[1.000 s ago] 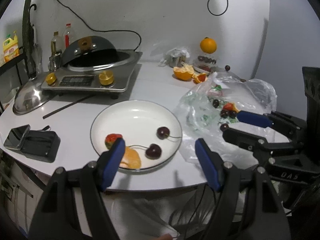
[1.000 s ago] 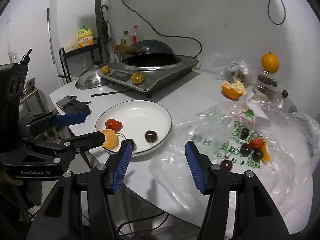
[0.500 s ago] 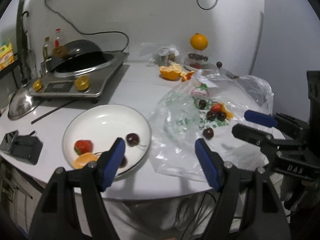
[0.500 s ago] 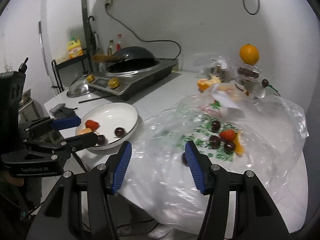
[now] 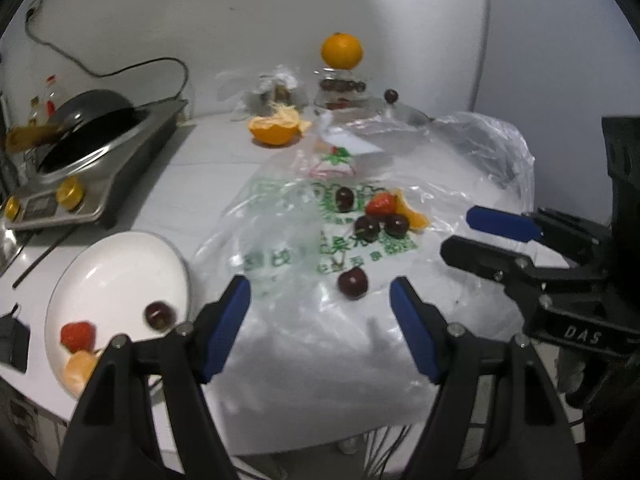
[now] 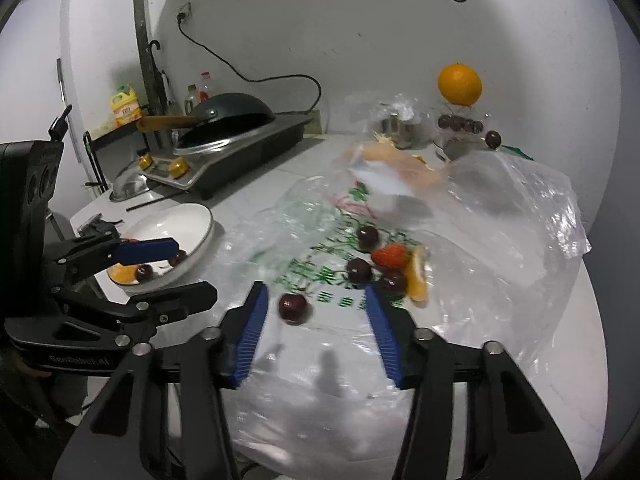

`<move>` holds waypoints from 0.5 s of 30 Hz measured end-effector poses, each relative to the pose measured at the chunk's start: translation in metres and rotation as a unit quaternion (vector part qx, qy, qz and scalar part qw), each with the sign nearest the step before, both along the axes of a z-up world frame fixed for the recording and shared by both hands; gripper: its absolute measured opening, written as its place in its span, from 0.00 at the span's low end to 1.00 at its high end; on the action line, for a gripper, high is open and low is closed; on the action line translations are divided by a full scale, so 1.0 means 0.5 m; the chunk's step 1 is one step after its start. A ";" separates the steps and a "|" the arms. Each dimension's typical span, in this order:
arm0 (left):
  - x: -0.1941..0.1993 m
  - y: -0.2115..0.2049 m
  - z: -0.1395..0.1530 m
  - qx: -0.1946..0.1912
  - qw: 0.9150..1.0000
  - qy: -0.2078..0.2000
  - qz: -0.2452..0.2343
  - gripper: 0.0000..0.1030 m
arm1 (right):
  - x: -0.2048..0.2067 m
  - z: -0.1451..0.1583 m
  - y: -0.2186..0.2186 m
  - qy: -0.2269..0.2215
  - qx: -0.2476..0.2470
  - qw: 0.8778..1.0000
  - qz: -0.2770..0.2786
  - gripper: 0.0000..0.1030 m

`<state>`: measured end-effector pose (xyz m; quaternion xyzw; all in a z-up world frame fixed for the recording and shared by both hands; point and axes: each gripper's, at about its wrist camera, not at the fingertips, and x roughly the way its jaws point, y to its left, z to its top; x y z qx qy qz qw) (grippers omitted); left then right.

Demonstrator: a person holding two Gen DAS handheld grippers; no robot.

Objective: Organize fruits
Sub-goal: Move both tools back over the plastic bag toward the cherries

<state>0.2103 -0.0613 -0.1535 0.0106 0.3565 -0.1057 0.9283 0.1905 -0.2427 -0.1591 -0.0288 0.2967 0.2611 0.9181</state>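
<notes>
A clear plastic bag (image 5: 280, 248) with green print lies flat on the white table. On it sit a strawberry (image 5: 382, 204), an orange slice (image 5: 414, 218) and three dark cherries close together. A lone cherry (image 5: 353, 284) lies nearer. My left gripper (image 5: 318, 292) is open, and that cherry shows in its gap, beyond the fingertips. My right gripper (image 6: 316, 296) hovers over the bag, jaws closing. The lone cherry (image 6: 293, 308) sits near its left pad, untouched. The white plate (image 5: 116, 276) at left holds a strawberry (image 5: 78, 336), an orange segment (image 5: 80, 368) and cherries.
An induction cooker with a dark wok (image 5: 88, 152) stands at the back left. A peeled orange half (image 5: 274, 130) and a whole orange (image 5: 342, 50) on a jar sit at the back. A black box (image 5: 12, 340) lies left of the plate. The table's front edge is close below.
Both grippers have swung from the plate rightward to the plastic bag and come nearer to the fruit on it. The right gripper's jaws have narrowed.
</notes>
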 end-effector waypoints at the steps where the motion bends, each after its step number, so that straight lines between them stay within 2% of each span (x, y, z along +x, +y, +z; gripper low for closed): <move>1: 0.006 -0.007 -0.004 0.000 1.000 0.003 -0.002 0.71 | 0.005 -0.004 -0.006 0.002 -0.002 1.000 0.001 0.44; 5: 0.028 -0.035 -0.021 0.008 1.000 0.011 -0.023 0.71 | 0.015 -0.014 -0.022 0.004 -0.009 1.000 0.001 0.32; 10: 0.051 -0.071 -0.036 0.026 0.998 0.007 -0.056 0.70 | 0.028 -0.028 -0.046 0.012 -0.007 1.000 -0.013 0.30; 11: 0.056 -0.078 -0.037 0.029 0.998 0.006 -0.062 0.69 | 0.031 -0.032 -0.050 0.014 -0.006 1.000 -0.016 0.30; 12: 0.061 -0.084 -0.037 0.031 0.997 0.005 -0.067 0.64 | 0.034 -0.035 -0.053 0.016 -0.006 1.000 -0.017 0.30; 15: 0.076 -0.097 -0.047 0.046 0.996 0.008 -0.077 0.61 | 0.042 -0.044 -0.059 0.022 -0.004 0.999 -0.023 0.30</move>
